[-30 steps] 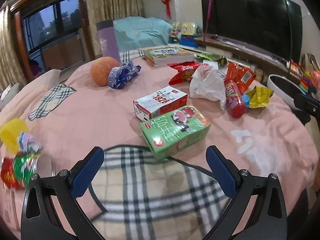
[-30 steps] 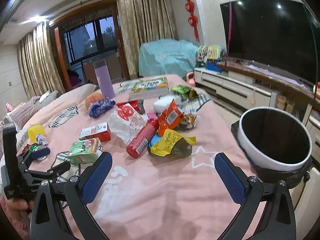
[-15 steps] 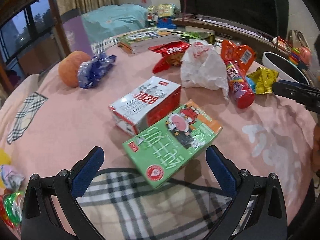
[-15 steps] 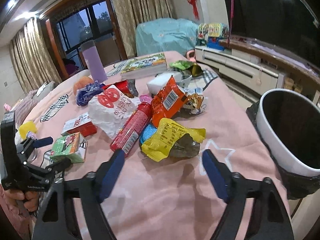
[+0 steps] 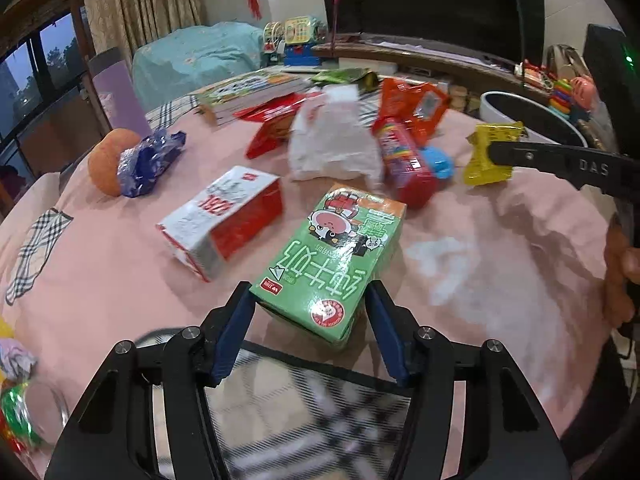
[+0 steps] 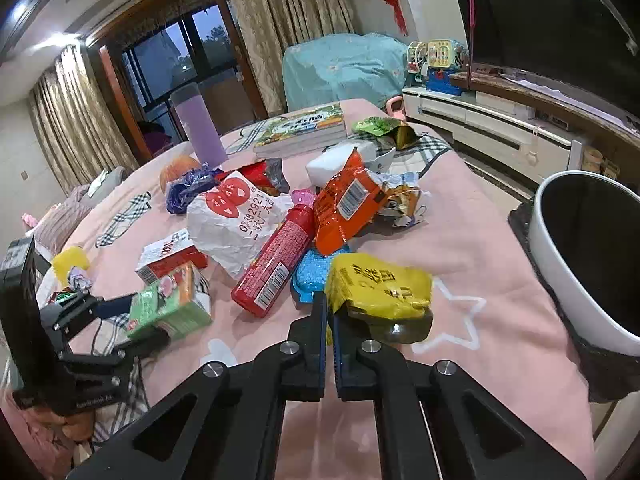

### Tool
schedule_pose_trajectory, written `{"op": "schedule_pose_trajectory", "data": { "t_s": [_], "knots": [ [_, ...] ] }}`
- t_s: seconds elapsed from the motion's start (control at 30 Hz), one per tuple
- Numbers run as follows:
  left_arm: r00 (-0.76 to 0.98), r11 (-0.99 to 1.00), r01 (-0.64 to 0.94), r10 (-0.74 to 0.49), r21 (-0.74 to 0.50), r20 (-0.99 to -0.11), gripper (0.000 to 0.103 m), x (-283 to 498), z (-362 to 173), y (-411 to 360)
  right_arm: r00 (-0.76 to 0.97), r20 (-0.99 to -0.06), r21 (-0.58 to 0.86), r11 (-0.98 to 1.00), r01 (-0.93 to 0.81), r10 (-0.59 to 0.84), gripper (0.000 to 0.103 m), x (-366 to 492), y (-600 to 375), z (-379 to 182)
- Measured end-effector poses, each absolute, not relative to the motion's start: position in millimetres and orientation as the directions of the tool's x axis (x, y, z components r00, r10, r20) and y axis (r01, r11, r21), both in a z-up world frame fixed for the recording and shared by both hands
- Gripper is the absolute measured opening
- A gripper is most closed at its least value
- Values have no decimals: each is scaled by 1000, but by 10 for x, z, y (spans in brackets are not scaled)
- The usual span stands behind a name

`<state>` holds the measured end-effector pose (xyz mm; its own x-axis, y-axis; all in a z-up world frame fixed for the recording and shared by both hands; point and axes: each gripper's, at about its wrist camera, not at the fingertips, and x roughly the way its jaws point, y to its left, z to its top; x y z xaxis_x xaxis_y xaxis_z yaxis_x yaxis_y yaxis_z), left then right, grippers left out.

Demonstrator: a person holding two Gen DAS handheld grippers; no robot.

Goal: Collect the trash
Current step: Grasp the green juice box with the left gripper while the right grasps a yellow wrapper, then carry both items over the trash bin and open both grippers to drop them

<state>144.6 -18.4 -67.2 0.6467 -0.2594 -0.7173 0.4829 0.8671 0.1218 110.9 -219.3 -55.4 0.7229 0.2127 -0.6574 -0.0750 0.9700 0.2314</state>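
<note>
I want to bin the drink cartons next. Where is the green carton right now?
The green carton lies on the pink cloth between the left gripper's fingers, just right of the red-and-white carton.

Glossy printed-card green carton [image 5: 332, 256], crinkly shiny yellow wrapper [image 6: 380, 286], and soft matt pink cloth [image 6: 480, 272] beneath.

The green carton [image 5: 334, 258] lies flat on the pink bed, printed face up, near the bed's front edge; the yellow wrapper [image 6: 380, 286], crumpled and glossy, sits toward the right edge beside the white bin [image 6: 560, 256], which stands upright, its dark mouth open, just off the bed.
</note>
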Motion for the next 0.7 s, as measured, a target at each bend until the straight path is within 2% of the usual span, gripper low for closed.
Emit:
{"op": "schedule_pose_trajectory", "data": {
  "t_s": [0.7],
  "knots": [
    [660, 863, 503, -412, -37, -629, 56, 1071, -299, -954, 794, -589, 262, 965, 14, 148, 2, 528, -2896, -211]
  ]
}}
